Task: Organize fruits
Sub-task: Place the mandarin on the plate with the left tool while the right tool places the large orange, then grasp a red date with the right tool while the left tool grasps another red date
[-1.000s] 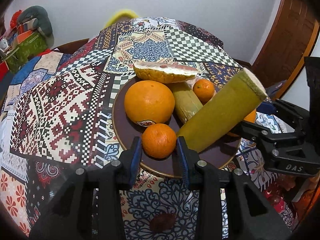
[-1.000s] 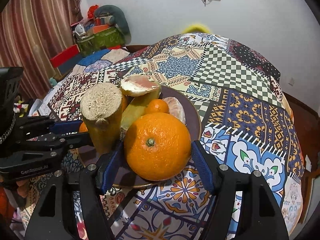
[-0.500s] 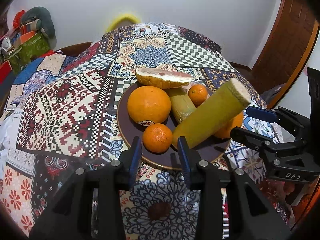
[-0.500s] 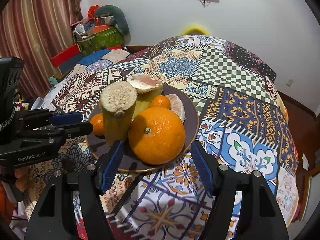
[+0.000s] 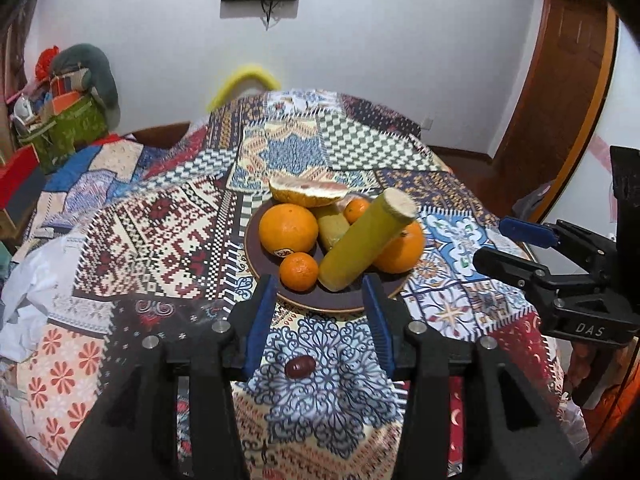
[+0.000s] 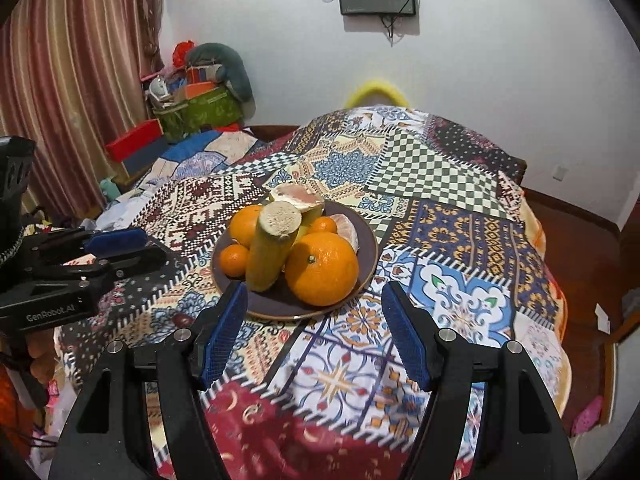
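A dark round plate (image 5: 256,264) (image 6: 366,236) on the patchwork tablecloth holds two big oranges (image 5: 288,228) (image 6: 322,268), small mandarins (image 5: 298,271) (image 6: 234,260), a leaning yellow-green sugarcane piece (image 5: 360,244) (image 6: 268,252), a grapefruit half (image 5: 308,192) and a peeled segment (image 6: 347,229). My left gripper (image 5: 320,316) is open and empty, just short of the plate's near rim. My right gripper (image 6: 314,336) is open and empty, back from the plate. A small dark date (image 5: 299,366) lies on the cloth between the left fingers.
The round table (image 6: 460,208) drops off at its edges on all sides. A cluttered green basket (image 5: 64,128) and red box (image 6: 134,140) stand at the far left. A wooden door (image 5: 560,100) is at the right, a curtain (image 6: 72,60) at the left.
Both grippers have pulled back from the plate. The right one has let go of the big orange, which now rests on the plate; the left has backed off the small mandarin.
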Demonstrator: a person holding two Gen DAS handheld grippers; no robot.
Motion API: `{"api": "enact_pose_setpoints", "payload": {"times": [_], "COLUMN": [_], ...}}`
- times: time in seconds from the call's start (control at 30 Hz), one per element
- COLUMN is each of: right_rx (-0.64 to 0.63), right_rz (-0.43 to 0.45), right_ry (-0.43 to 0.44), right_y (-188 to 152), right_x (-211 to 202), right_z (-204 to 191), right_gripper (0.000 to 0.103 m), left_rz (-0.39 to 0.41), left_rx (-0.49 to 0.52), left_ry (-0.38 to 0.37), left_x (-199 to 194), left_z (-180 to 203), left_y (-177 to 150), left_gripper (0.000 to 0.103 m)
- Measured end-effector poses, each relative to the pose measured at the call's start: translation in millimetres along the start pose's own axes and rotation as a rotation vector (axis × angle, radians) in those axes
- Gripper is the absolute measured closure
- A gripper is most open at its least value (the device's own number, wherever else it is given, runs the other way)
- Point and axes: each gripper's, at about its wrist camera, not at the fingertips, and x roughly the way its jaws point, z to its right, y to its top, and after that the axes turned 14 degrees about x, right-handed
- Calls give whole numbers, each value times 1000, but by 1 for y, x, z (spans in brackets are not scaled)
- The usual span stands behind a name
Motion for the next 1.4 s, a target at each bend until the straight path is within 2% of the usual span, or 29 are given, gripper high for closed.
{"api": "enact_pose_setpoints", "payload": {"times": [0.2,0.33,0.53,0.83,0.87,0.93,1.07,1.17,1.3,1.4], "right_rx": [22,26,34,52,58,68,96,96,102,81], "right_rz": [17,6,-37,-148,-159,-180,-225,-218,-219,-215], "right_ry": [-9,-16,-29,-48,-47,-46,-32,-34,-3,-10], "right_y": [-13,-25,-47,-84,-87,-91,-96,-98,-97,-97], "right_x": [-22,-30,-28,-3,0,5,14,14,13,14], "right_z": [2,2,6,15,17,19,26,28,28,23], "right_gripper": [37,37,37,38,40,51,61,68,82,84], "left_rz": [35,33,-10,-78,-87,-102,-127,-148,-165,-170], "left_rx": [17,16,9,-14,-17,-24,-36,-38,-45,-48], "left_ry": [17,16,11,-8,-8,-11,-19,-22,-24,-24], "left_x": [-30,-40,-40,-27,-25,-20,-13,-7,2,8], "left_z": [11,15,19,20,20,19,17,17,15,12], "left_y": [-7,-17,-38,-66,-68,-73,-81,-85,-86,-86], "left_gripper": [51,50,49,49,49,49,49,49,49,49]}}
